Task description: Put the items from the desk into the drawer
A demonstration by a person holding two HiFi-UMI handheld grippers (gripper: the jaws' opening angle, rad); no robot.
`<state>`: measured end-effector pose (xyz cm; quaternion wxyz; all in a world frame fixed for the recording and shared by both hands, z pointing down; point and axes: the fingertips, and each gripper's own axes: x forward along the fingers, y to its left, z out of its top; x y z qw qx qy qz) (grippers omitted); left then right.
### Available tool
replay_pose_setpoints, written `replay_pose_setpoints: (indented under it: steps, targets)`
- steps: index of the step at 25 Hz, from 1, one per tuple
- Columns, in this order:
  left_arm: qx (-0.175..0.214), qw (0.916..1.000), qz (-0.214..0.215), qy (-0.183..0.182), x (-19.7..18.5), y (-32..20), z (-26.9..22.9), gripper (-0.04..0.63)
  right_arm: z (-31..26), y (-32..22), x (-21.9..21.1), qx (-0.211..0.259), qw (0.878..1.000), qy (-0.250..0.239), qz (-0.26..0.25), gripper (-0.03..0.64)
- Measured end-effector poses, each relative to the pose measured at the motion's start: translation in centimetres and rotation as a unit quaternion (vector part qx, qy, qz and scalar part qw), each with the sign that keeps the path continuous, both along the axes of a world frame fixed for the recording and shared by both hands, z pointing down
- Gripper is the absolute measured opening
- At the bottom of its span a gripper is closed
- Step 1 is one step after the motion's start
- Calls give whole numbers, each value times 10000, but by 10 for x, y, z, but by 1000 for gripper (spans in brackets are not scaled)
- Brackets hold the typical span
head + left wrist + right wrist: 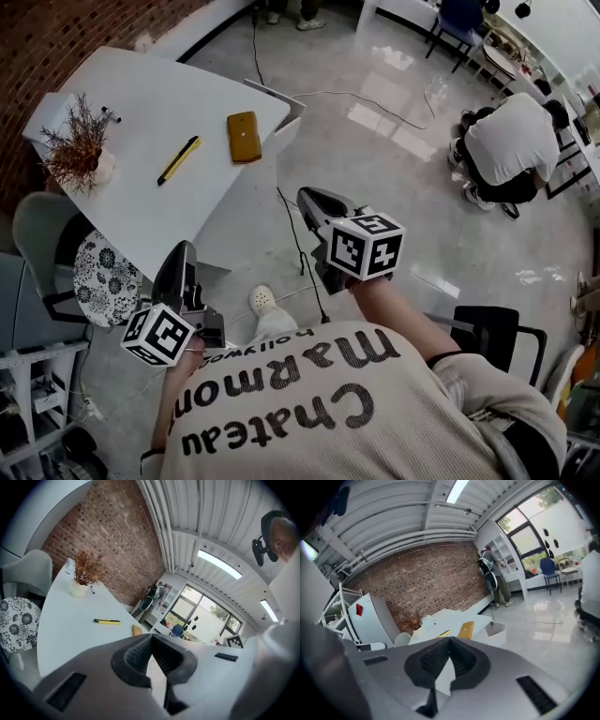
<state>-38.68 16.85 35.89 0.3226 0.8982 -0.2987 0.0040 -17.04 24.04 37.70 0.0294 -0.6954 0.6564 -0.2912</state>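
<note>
Left gripper [183, 249] and right gripper [310, 198] hang off the worktop [141, 94], jaws closed, empty. On the worktop lie 2 items, a pen [179, 159] and a phone [244, 137]; the drawer [284, 110] stands open at the worktop's edge.

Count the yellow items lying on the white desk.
2. A slim yellow pen lies midway across the desk; a flat amber item lies nearer the open drawer. None seem hidden.
</note>
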Motion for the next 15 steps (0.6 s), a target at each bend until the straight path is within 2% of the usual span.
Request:
replay_pose_setpoints:
  steps: [10,15]
  targets:
    - [169,9991,397,-7,24,-97,-14,2,-9,-89,10,-40,9997,1,237,3]
    - [79,9976,660,-186,33,-124,5,2,12,-113,14,-11,9990,-136,424,3]
